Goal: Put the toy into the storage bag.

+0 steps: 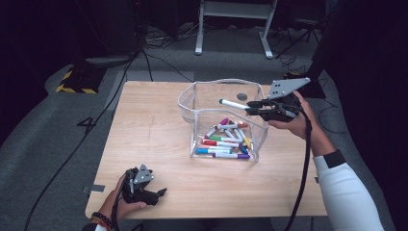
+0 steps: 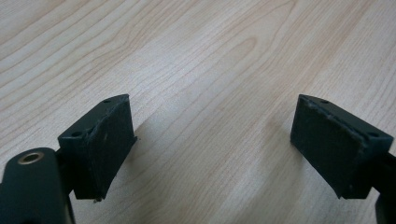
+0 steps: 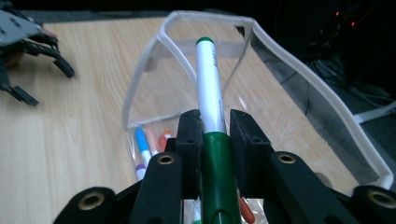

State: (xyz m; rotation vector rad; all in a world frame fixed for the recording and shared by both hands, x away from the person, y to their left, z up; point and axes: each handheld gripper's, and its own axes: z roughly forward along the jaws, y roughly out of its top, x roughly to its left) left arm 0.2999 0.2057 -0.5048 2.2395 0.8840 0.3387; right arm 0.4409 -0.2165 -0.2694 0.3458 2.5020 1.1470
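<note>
From the high view, the right gripper (image 1: pixel 253 108) is holding a green marker (image 1: pixel 234 104) above the clear bin (image 1: pixel 190 96), its jaws clamping the capped end so the marker is sticking out level toward the left. The rest of the markers (image 1: pixel 225 140) are lying in a heap on the bin floor, so I'd guess this is early going: one marker out, a good dozen waiting. The left gripper (image 1: pixel 161 192) is resting on the table (image 1: pixel 144 139) near the front edge, well apart from the bin.

Left gripper view: the jaws are standing wide over bare wood, gripping nothing.

Right gripper view: the jaws are pinching the marker right where the green cap (image 3: pixel 218 177) is meeting the white barrel (image 3: pixel 208 84). The far tip is green too. It's pointing straight ahead over the bin's rim (image 3: pixel 154 51).
</note>
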